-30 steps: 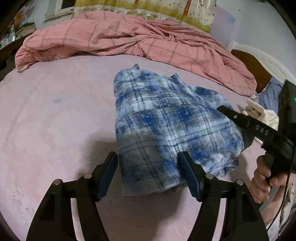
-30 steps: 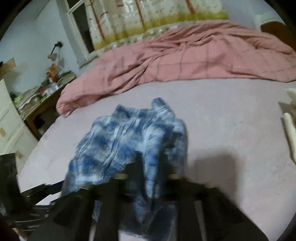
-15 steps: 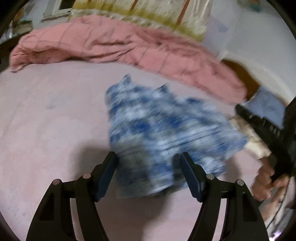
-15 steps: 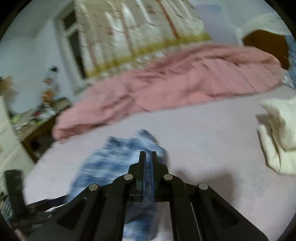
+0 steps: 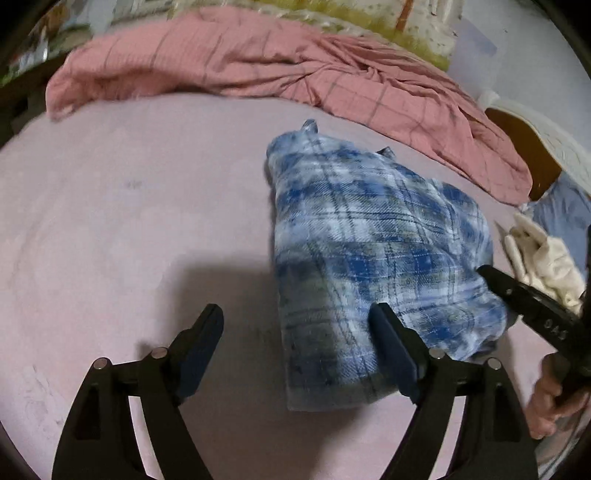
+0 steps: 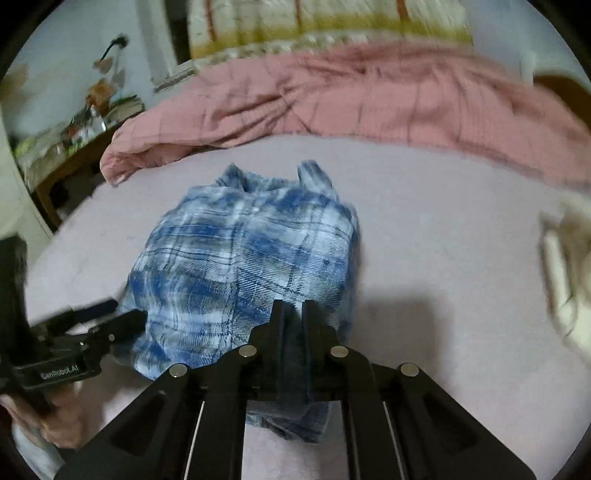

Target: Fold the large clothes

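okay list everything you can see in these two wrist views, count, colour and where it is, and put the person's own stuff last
blue and white plaid flannel shirt: one, blue and white, folded into a bundle mid-bed
pale pink bed sheet: one, pink, under everything
pink checked quilt: one, pink, bunched along the far edge of the bed
cream cloth bundle: one, cream, on the bed to the right of the shirt
patterned curtain: one, white and yellow, behind the quilt
cluttered wooden side table: one, brown, left of the bed
left claw: one, black, jaws opening, nothing pinched
right claw: one, black, shut, at the shirt's near edge; whether it pinches cloth is unclear
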